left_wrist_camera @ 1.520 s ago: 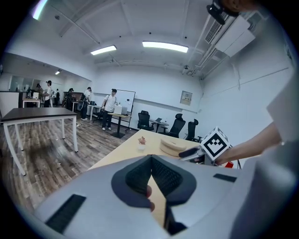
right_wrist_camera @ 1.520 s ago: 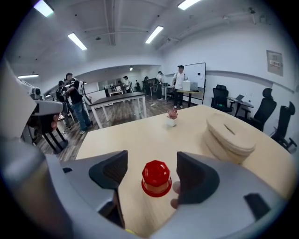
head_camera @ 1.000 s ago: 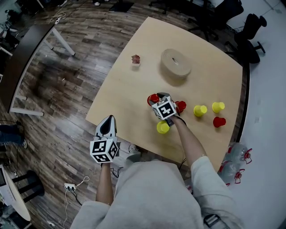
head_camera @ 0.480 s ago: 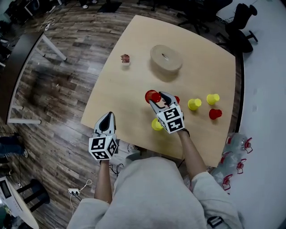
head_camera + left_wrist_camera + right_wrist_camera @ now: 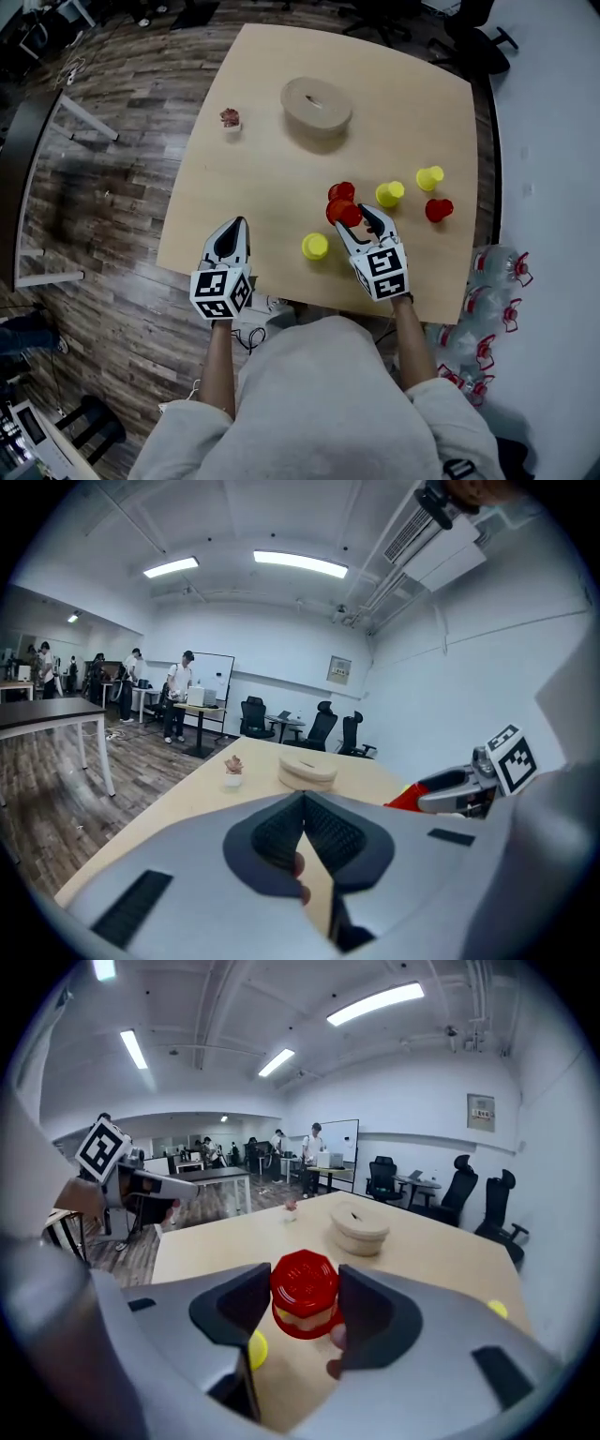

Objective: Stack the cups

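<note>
- Since a second ago the right gripper (image 5: 356, 216) has lifted its red cup (image 5: 343, 212) off the table (image 5: 262, 187) and carried it across, farther from the round tan box (image 5: 317, 105). The left gripper (image 5: 232, 230) has come in, and its tip now lies over the table edge farthest from that box
- Head view: the right gripper's jaws are clamped on the red cup, which sits at their tips. The cup is just beyond a second red cup (image 5: 341, 191) as seen from the box. Whether the two cups touch cannot be told. A yellow cup (image 5: 315, 246) stands on the table beside the right gripper, still farther from the box
- Left gripper view: the jaws meet at their tips with nothing between them. The box lies ahead past them on the table, and the right gripper with its red cup shows to the box's right
- Right gripper view: the red cup is upside down and pinched between both pads, with its base uppermost. The box stands beyond it, slightly to the right, and the yellow cup peeks out under the left jaw
</note>
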Tool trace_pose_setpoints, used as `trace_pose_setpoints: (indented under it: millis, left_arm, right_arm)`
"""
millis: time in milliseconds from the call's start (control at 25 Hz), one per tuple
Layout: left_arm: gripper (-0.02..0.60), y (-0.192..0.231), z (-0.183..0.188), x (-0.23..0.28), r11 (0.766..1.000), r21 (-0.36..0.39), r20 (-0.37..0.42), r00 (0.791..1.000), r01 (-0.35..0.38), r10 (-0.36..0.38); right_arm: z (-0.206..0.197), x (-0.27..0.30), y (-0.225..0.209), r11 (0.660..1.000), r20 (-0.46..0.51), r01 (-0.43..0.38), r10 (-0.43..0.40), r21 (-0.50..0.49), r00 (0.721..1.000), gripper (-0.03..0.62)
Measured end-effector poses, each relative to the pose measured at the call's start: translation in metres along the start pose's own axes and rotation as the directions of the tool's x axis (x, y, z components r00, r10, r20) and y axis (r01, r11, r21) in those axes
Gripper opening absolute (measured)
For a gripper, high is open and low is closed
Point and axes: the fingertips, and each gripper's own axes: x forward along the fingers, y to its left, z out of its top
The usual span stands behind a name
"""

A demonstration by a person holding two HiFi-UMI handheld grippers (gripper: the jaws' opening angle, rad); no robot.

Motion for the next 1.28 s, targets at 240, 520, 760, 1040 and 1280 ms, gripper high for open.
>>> trace_pose_setpoints:
  millis: [240, 520, 760, 1040, 1280]
  left_arm:
    - [0.011, -0.020, -0.001, 0.010, 0.999, 0.025, -0.017, 0.999, 0.034, -0.034]
    - [0.011, -0.021, -0.001, 0.010, 0.999, 0.026, -0.016, 0.999, 0.033, -0.033]
    - [0.011, -0.024, -0.001, 0.010, 0.999, 0.022, -0.015, 0.999, 0.034, -0.034]
    - [0.011, -0.023, -0.001, 0.009, 0.999, 0.021, -0.014, 0.999, 0.033, -0.032]
    - [0.011, -0.026, -0.001, 0.009, 0.999, 0.029, -0.014, 0.999, 0.039, -0.039]
  right_arm:
    - [-0.074, 0.002, 0.002, 1.000, -0.160, -0.013, 0.016, 0.019, 0.987, 0.229]
    - [-0.118, 0.010, 0.021, 0.998, -0.259, -0.060, 0.063, 0.020, 0.964, 0.229]
    - [-0.130, 0.014, 0.027, 0.997, -0.294, -0.077, 0.079, 0.019, 0.952, 0.230]
    - [-0.131, 0.016, 0.025, 0.996, -0.280, -0.070, 0.081, 0.050, 0.957, 0.232]
    - [-0.122, 0.011, 0.024, 0.994, -0.229, -0.071, 0.088, 0.081, 0.969, 0.290]
